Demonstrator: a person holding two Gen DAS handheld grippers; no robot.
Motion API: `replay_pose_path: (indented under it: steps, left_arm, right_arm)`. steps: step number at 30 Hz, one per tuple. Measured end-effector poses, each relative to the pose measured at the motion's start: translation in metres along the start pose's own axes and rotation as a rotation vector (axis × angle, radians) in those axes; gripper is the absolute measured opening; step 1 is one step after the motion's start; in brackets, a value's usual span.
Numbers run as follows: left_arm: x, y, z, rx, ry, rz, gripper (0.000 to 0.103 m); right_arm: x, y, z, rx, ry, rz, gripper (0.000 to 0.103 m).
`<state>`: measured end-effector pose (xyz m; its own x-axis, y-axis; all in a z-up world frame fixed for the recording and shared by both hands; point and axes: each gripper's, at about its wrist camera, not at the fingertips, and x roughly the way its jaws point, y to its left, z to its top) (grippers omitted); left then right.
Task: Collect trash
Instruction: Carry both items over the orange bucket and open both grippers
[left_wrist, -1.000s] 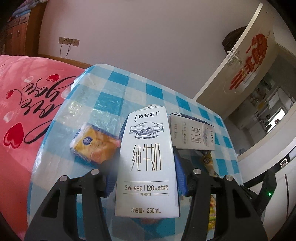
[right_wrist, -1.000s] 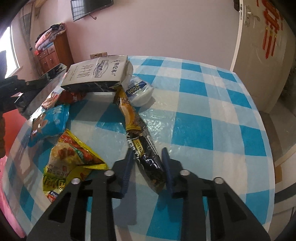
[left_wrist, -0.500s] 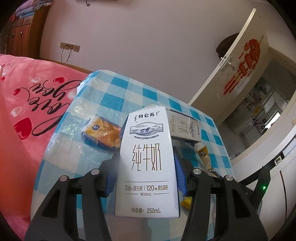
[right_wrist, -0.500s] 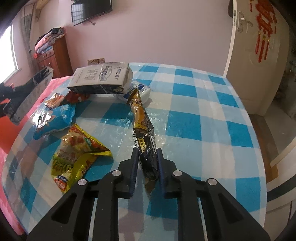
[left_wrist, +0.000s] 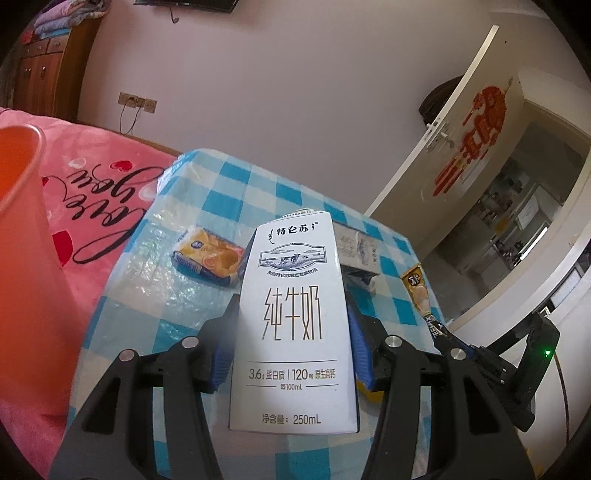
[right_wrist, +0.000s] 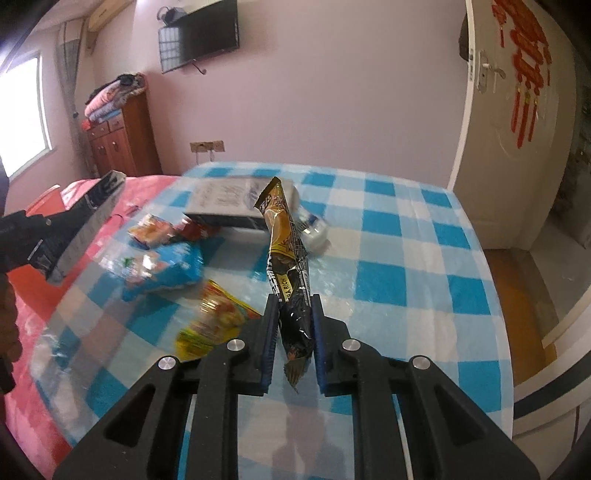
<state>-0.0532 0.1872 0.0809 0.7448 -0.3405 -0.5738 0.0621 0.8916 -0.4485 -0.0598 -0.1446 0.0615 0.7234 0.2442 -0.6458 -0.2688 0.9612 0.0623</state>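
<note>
My left gripper (left_wrist: 291, 332) is shut on a white milk carton (left_wrist: 293, 325) and holds it upright above the table's left end. An orange bin (left_wrist: 22, 206) stands at the far left, beside the pink bed. My right gripper (right_wrist: 293, 325) is shut on a long black-and-gold snack stick wrapper (right_wrist: 286, 254), lifted off the checked tablecloth (right_wrist: 406, 258). On the table lie a second milk carton (right_wrist: 229, 201), a blue snack bag (right_wrist: 166, 269), a yellow wrapper (right_wrist: 214, 321) and an orange biscuit pack (left_wrist: 207, 256).
A pink bedspread (left_wrist: 85, 206) borders the table's left side. A white wad with a blue label (right_wrist: 314, 229) lies behind the held wrapper. A door (right_wrist: 517, 129) stands to the right. My left gripper shows at the left edge (right_wrist: 55, 236) of the right wrist view.
My right gripper closed on the snack stick wrapper and lifted it off the table. My left gripper pulled back and left with the carton, bringing the orange bin into view.
</note>
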Motion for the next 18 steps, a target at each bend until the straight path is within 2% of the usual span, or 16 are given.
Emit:
replay_pose_path:
  steps: [8, 15, 18]
  left_arm:
    - [-0.043, -0.006, 0.011, 0.01, -0.09, -0.017, 0.054]
    - [-0.088, 0.002, 0.024, 0.008, -0.182, 0.013, 0.054]
    - [-0.107, 0.012, 0.031, -0.004, -0.222, 0.048, 0.054]
  right_arm:
    - [-0.018, 0.035, 0.029, -0.025, -0.036, 0.102, 0.018]
    - [-0.028, 0.088, 0.061, -0.075, -0.059, 0.238, 0.018]
    - [-0.029, 0.116, 0.074, -0.11, -0.063, 0.293, 0.018]
